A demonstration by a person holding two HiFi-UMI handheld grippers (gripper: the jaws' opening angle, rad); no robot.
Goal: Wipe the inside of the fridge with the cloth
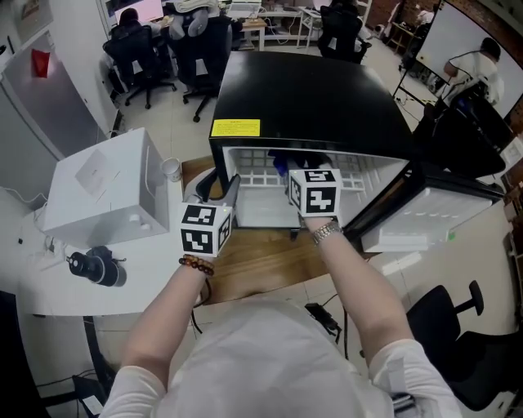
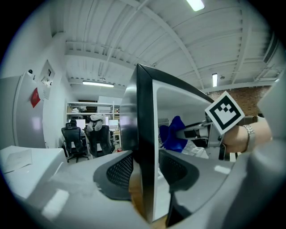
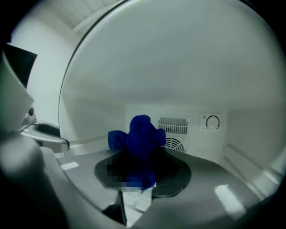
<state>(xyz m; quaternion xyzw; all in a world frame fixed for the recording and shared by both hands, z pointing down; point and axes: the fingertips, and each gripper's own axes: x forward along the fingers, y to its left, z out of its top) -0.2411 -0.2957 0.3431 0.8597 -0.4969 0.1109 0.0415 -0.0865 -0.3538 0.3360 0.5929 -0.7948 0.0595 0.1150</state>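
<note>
You stand at a wooden tabletop (image 1: 261, 261) in an open office with a pale tiled floor (image 1: 163, 122). Black office chairs (image 1: 139, 53) sit at desks ahead of you, and a white board (image 1: 453, 37) stands far right. Overhead, strip lights (image 2: 196, 4) shine on a white ribbed ceiling (image 2: 134, 31); the right-hand wall is a brick wall (image 2: 250, 95).

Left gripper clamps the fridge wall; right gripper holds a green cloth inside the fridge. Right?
No: the cloth is blue, not green, as the right gripper view shows. The left gripper does clamp the fridge wall; the right gripper holds the cloth inside.
</note>
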